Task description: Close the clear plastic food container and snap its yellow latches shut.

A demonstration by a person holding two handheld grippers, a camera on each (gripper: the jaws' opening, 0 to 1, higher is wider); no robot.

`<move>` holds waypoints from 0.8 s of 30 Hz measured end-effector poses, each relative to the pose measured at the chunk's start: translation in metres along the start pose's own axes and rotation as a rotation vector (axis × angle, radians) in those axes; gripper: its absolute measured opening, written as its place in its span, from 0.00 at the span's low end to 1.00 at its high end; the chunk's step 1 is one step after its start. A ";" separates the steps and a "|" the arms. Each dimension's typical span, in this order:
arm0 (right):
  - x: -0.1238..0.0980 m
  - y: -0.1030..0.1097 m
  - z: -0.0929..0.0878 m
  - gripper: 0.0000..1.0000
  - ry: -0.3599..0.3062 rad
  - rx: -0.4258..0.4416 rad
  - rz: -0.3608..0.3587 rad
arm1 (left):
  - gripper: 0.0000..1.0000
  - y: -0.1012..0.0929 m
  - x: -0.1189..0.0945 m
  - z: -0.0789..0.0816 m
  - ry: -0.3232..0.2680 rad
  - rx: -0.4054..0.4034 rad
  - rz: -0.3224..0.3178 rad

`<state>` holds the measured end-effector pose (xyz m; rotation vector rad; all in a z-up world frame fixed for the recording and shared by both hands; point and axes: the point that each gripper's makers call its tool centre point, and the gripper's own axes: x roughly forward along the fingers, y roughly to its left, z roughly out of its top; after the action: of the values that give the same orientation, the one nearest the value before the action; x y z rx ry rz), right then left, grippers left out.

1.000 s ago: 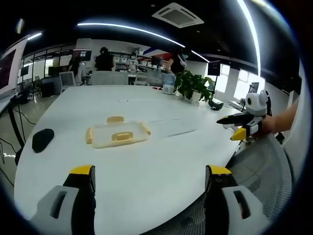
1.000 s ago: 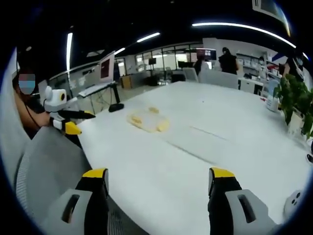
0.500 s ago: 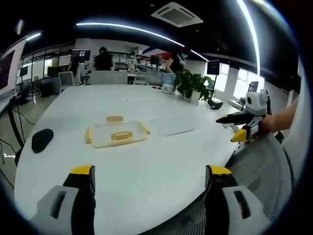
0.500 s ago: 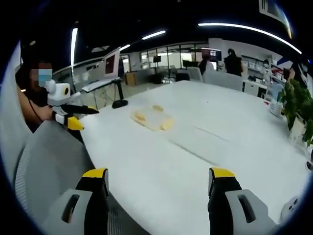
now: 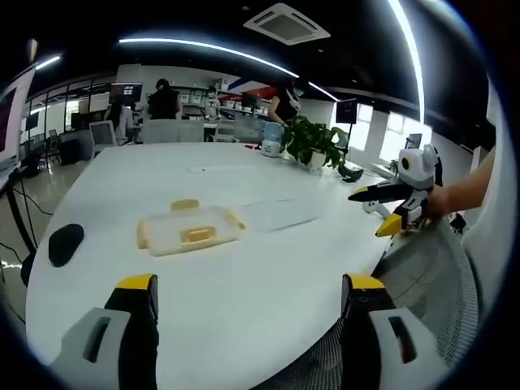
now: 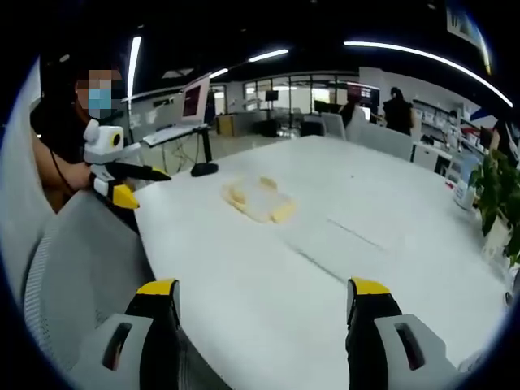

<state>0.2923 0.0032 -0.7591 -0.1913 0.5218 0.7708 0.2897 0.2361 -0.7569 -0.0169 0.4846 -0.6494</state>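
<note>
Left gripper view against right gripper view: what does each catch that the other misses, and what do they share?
Left gripper view alone: a black computer mouse near the table edge and the right gripper held off the table's side. Right gripper view alone: the left gripper beside a grey mesh chair. Shared: the white table, the clear food container with yellow latches, and a potted plant.

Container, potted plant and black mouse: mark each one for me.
container (image 5: 188, 231), left gripper view, on its clear lid.
potted plant (image 5: 313, 142), left gripper view, on its leaves.
black mouse (image 5: 65, 244), left gripper view, on its top.
</note>
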 end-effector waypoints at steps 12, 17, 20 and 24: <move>0.016 -0.003 0.010 0.83 0.023 -0.040 0.031 | 0.91 0.012 0.007 0.006 0.015 0.041 -0.016; 0.021 -0.004 0.010 0.82 0.033 -0.057 0.038 | 0.89 0.014 0.011 0.006 0.032 0.061 -0.032; 0.025 -0.007 0.014 0.82 0.036 -0.064 0.031 | 0.89 0.015 0.013 0.007 0.041 0.084 -0.038; 0.030 -0.009 0.016 0.81 0.046 -0.074 0.039 | 0.87 0.021 0.016 0.010 0.046 0.089 -0.040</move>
<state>0.3225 0.0211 -0.7614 -0.2683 0.5420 0.8254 0.3168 0.2419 -0.7583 0.0733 0.5006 -0.7116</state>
